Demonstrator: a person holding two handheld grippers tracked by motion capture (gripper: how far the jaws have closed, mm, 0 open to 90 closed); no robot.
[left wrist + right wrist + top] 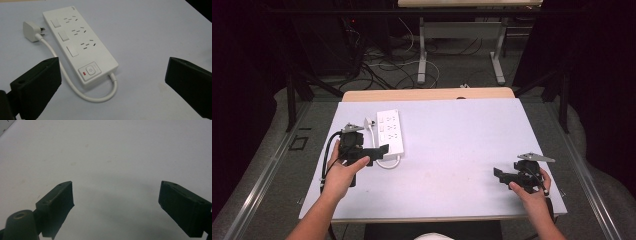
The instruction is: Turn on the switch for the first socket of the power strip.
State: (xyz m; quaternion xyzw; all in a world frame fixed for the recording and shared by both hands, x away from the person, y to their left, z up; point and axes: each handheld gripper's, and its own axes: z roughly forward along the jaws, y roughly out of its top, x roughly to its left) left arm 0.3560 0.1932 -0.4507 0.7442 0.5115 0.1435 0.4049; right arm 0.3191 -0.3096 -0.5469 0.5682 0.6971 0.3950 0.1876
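Evidently the strip, a white 3-socket block with its switch end toward the person, is the thing in play; it lies flat on the table with its cord looped back to a plug just beside its far end, unplugged and free to handle. Just beside the strip's near end, the left gripper hangs with jaws spread wide and empty, aimed at it, probably lining up a grasp; well apart from the strip, the right gripper rests over bare table, equally wide and empty, likely waiting.

A white power strip is lying flat on the pale table, toward its far left part. Its cord is looping from the strip's near end round along its left side, and the plug is resting beside the strip's far end.
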